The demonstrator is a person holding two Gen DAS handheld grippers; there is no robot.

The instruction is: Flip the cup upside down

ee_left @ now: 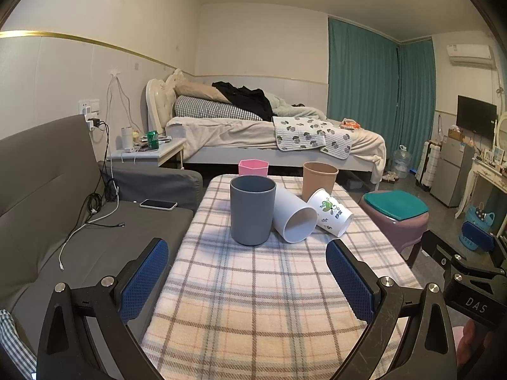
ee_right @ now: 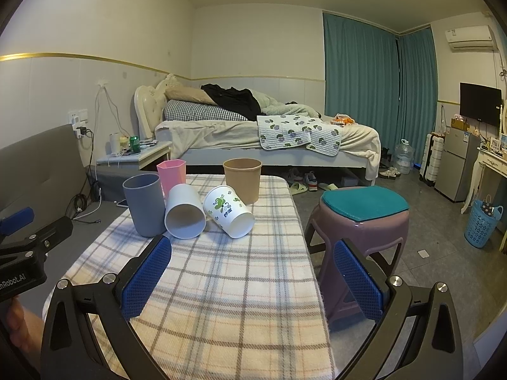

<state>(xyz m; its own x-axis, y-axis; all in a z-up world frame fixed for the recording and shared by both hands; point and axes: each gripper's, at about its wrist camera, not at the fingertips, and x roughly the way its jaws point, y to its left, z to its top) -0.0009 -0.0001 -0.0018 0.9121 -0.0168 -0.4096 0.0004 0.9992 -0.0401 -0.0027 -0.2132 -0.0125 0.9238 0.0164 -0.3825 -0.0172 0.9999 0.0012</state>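
Left wrist view: we see grey cup [ee_left: 252, 209] upright, dead ahead of left gripper [ee_left: 247, 280], wide open, empty; right gripper [ee_right: 253, 280] also wide, offset right.

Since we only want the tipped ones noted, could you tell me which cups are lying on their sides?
Two: the plain white cup and the floral paper cup, mouths toward the cameras. The grey cup, pink cup and brown cup stand upright.

"DAS" on the right tongs [ee_left: 475, 250] body; seemingly "nRobot.AI" on the left tongs [ee_right: 19, 237]
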